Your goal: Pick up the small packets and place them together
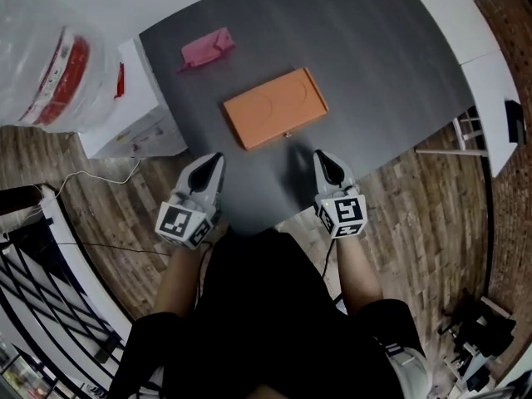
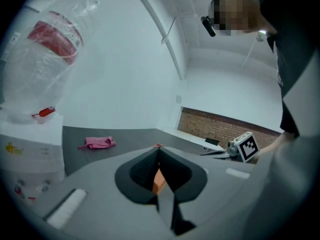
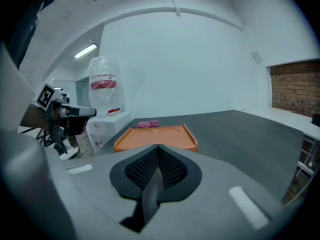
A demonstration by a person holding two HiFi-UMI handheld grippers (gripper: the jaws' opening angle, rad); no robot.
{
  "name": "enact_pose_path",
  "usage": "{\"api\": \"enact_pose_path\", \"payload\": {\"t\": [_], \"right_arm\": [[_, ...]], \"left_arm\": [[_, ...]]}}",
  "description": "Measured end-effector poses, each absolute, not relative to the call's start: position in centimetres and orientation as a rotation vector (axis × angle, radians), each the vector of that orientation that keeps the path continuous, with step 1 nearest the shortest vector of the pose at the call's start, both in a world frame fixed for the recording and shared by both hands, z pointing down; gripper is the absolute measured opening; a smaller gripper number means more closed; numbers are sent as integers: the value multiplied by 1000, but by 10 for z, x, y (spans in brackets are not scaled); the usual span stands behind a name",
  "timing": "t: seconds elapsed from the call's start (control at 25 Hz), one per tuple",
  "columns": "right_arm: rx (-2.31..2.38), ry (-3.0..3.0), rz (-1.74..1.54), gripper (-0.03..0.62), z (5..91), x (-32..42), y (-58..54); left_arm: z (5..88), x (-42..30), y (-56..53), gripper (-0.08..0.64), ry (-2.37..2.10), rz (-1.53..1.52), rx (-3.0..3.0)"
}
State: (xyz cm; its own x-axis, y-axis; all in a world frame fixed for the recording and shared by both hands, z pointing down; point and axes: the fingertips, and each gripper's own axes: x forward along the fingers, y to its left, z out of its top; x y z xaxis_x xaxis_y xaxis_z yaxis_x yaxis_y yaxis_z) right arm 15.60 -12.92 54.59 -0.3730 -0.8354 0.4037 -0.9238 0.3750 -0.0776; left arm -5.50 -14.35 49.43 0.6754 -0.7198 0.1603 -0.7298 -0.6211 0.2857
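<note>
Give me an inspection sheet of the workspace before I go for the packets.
Surface: dark grey table, mostly bare.
Job's things: pink bundle, probably the packets, far left on the table; not yet picked up.
Clutter: orange tray, empty, mid-table.
Grippers: left gripper and right gripper both shut, holding nothing, at the table's near edge.
Cables: white cable on the floor left of the table.
Surroundings: white box beside the table with a clear plastic bag of red contents on it; wooden floor; white desk at right.
</note>
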Motion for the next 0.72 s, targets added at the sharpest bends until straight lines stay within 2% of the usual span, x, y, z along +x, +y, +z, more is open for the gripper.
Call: {"api": "enact_pose_path", "payload": {"t": [0.12,0.4,0.72], "right_arm": [[1462,-2303,441,5,569,142,-130],[1272,-2180,372,86,617,116,-151],[1231,-2112,393,126,645,109,-173]], "left_arm": [[505,-53,-145,0,-1117,75,2557],[507,-49,-145,0,-1096,101,2580],[508,-68,-133,0,-1151,187,2560]]}}
